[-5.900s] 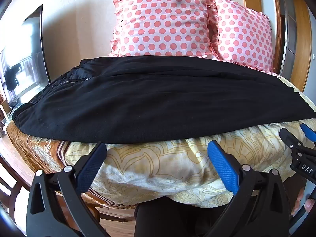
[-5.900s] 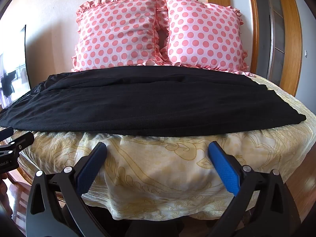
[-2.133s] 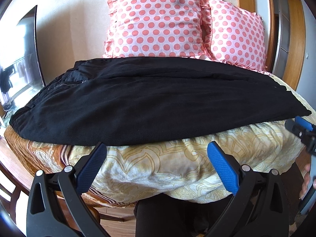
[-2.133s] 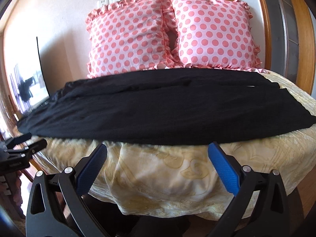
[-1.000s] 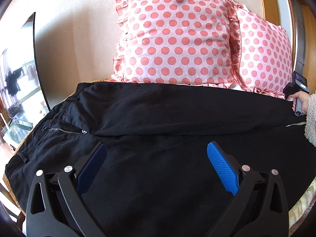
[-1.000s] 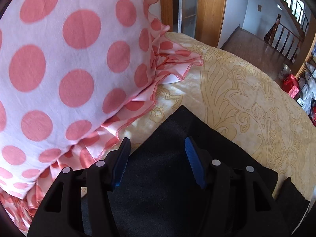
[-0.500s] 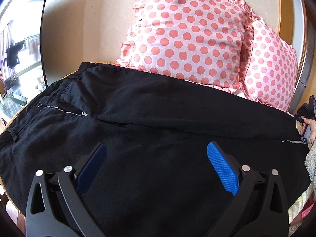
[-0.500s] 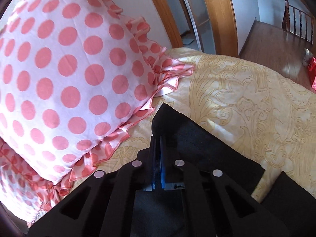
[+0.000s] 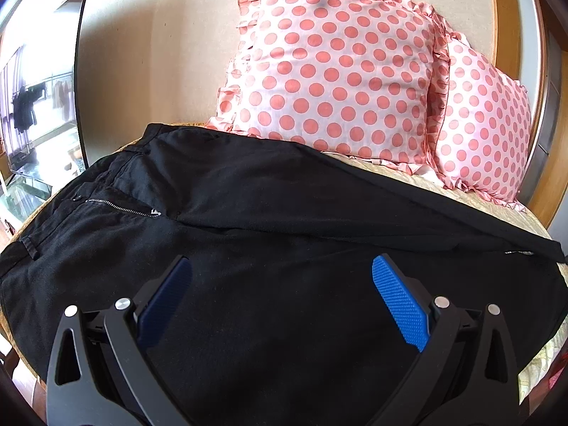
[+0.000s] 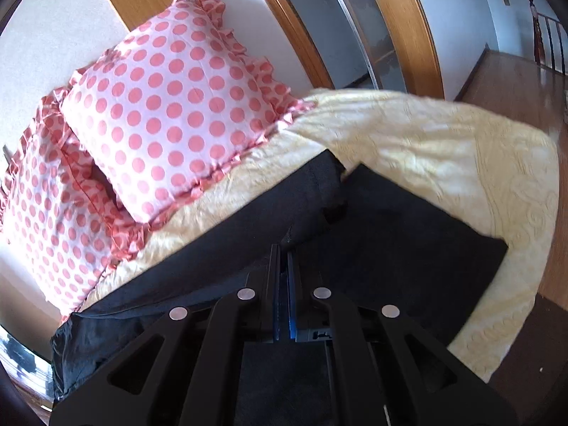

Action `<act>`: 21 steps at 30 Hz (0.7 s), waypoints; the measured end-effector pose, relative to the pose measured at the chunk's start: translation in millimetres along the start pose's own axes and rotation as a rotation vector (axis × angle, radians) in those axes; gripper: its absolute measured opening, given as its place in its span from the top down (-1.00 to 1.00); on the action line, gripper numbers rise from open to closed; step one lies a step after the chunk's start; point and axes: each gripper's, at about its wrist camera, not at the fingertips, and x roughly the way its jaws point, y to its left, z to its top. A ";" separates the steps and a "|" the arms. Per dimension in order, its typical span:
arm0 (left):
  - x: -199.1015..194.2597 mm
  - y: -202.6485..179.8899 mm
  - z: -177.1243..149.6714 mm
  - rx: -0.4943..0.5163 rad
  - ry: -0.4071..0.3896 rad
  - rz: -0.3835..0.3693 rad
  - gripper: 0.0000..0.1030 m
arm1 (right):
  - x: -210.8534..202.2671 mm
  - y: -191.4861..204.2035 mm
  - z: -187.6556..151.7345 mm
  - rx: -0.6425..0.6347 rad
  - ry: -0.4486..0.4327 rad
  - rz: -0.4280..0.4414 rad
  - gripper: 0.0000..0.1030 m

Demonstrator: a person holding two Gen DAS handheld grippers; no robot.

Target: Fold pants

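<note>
Bright daylight, glare on the bedspread (image 10: 443, 142) (blurred there), strong fisheye bending, dark corners

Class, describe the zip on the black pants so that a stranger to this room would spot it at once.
Start at the yellow bedspread with two pink polka-dot pillows at its head. The black pants lie spread across it, waistband toward the left. Near that waistband runs the zip: a short silvery toothed line, the only metallic glint on the plain black cloth.
</note>
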 end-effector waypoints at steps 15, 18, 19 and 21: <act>2.9 1.9 1.3 -0.006 0.006 0.004 -0.97 | 18.3 -43.5 -5.3 0.271 0.107 0.093 -0.01; 3.2 -0.3 1.0 0.006 0.008 0.013 -0.96 | 26.7 -38.9 -2.3 0.253 0.099 0.078 0.31; 2.9 -0.9 0.9 0.010 0.006 0.013 -0.96 | 29.3 -37.0 -1.5 0.241 0.090 0.066 0.40; 3.1 -1.8 1.1 0.018 0.009 0.017 -0.96 | 33.2 -36.7 1.6 0.230 0.066 0.053 0.92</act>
